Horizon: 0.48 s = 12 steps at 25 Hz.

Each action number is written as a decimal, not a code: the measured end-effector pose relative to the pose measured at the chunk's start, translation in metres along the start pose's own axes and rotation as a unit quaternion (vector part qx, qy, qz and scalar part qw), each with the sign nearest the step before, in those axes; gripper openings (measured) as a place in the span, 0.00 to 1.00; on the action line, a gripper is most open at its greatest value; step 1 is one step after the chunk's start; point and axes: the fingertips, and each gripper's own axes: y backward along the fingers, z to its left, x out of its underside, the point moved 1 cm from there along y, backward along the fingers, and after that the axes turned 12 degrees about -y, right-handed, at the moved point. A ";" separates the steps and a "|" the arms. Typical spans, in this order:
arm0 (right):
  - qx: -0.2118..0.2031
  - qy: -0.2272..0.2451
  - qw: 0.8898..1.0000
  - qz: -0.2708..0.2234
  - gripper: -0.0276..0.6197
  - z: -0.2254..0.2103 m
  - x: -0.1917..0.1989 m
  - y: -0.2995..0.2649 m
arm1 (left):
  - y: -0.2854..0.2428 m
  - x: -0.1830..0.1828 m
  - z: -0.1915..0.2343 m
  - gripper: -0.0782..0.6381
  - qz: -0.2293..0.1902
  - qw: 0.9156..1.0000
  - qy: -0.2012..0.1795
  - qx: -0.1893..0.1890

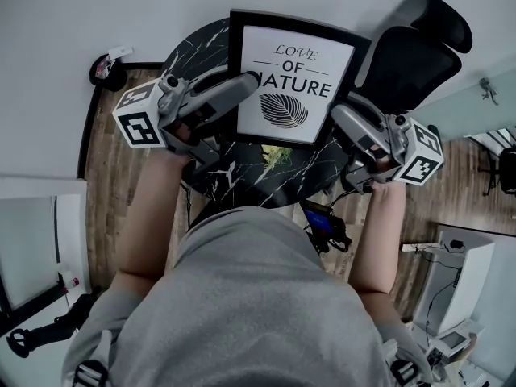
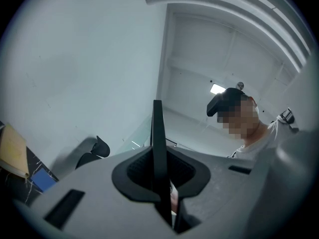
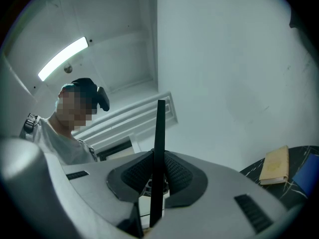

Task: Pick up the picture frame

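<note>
A black picture frame (image 1: 294, 75) with a white print and a leaf drawing hangs lifted above a round black marble table (image 1: 201, 47). My left gripper (image 1: 242, 83) is shut on the frame's left edge. My right gripper (image 1: 343, 119) is shut on its right edge. In the left gripper view the frame (image 2: 158, 148) shows edge-on as a thin black strip pinched between the ribbed pads (image 2: 139, 171). The right gripper view shows the same frame (image 3: 159, 148) edge-on between its pads (image 3: 177, 176).
A black office chair (image 1: 411, 55) stands behind the table at the right. A tan book (image 3: 275, 166) and a blue item (image 3: 305, 176) lie on the table. A white wall runs along the back, and wooden floor (image 1: 105, 143) lies around the table.
</note>
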 end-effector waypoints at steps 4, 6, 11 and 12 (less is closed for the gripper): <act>-0.003 0.001 1.000 0.000 0.17 0.001 0.000 0.000 | 0.000 -0.001 -0.001 0.18 0.000 1.000 -0.004 -0.002; -0.004 0.003 1.000 0.001 0.17 0.001 0.000 0.000 | 0.000 -0.001 -0.001 0.18 -0.002 1.000 -0.004 -0.003; -0.007 0.003 1.000 -0.001 0.17 0.001 -0.001 0.000 | 0.000 -0.001 -0.001 0.18 -0.003 1.000 -0.007 -0.004; -0.007 0.003 1.000 -0.001 0.17 0.002 -0.001 0.000 | 0.000 -0.001 -0.001 0.18 -0.003 1.000 -0.007 -0.004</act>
